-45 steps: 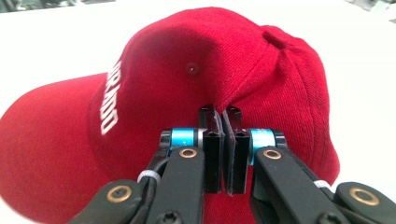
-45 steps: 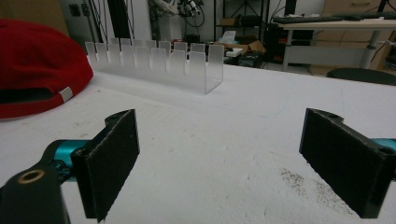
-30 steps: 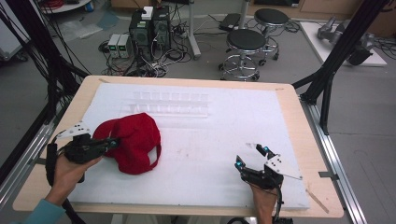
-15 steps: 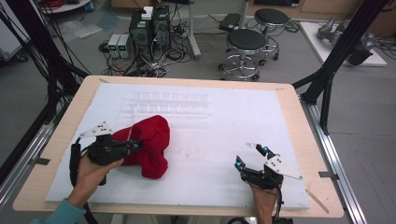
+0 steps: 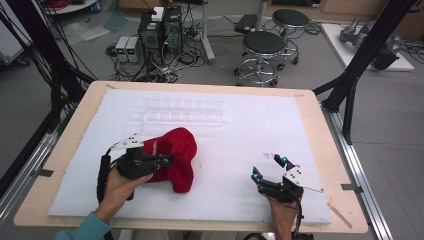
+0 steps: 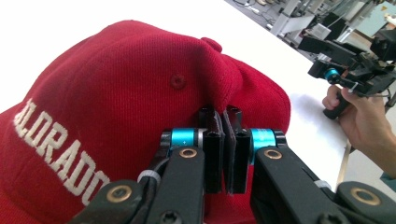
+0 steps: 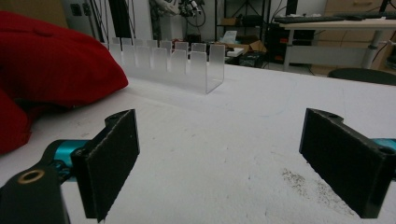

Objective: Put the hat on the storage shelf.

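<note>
Since a second ago the red cap point(image 5: 175, 157) has travelled from the left part of the white foam sheet point(image 5: 250, 130) toward its middle, carried along by the left gripper point(image 5: 162, 161), and it now sits bunched up rather than spread flat. It lies on the sheet just in front of the clear slotted rack point(image 5: 182, 111), apart from it. In the left gripper view the cap point(image 6: 140, 93) shows white embroidered lettering on its front, and a fold of its fabric is pinched between the left gripper's point(image 6: 225, 149) jaws, which are clenched tight on it. The right gripper point(image 5: 270, 167) rests well apart, near the sheet's front right, in the same spot as before; its jaws stand wide with nothing between them. In the right gripper view the cap point(image 7: 51, 60) lies at the left with the rack point(image 7: 177, 63) behind it.
</note>
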`<state>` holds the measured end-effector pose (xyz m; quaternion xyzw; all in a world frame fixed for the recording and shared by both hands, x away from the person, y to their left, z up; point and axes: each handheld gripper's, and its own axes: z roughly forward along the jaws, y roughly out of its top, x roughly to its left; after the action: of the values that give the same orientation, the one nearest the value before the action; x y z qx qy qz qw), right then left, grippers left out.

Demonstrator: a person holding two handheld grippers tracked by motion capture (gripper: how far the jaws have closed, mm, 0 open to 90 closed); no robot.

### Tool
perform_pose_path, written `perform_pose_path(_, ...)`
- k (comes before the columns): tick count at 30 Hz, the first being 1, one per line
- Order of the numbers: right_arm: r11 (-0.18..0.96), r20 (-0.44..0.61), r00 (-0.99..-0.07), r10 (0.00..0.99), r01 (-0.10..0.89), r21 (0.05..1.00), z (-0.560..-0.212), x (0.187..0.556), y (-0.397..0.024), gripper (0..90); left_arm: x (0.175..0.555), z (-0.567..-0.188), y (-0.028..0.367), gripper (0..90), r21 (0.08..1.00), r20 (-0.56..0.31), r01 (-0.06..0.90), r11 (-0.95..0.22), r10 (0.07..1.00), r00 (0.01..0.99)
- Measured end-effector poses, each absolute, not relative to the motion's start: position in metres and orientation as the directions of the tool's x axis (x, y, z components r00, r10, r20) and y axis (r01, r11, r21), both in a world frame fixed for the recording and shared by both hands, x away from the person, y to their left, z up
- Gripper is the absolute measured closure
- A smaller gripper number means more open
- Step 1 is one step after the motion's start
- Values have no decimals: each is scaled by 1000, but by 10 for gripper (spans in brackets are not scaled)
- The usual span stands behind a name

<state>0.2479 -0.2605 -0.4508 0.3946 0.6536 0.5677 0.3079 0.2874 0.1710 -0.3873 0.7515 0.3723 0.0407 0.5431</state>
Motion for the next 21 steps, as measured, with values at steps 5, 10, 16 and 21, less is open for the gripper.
perform_pose_path(5,42,48,-498,866,168,985,-451,248,-260,110,288,-393,157,872,849,-342,509,-143,587,734)
perform_pose_path(10,41,47,-499,865,165,985,-451,248,-261,110,287,-399,148,859,847,-341,507,-159,571,747)
perform_pose_path(16,44,45,-499,865,165,985,-451,248,-261,110,285,-399,149,775,863,-303,471,-184,557,773)
perform_pose_path(21,43,46,-500,865,165,985,-451,248,-260,110,283,-397,151,673,896,-269,408,-175,517,813)
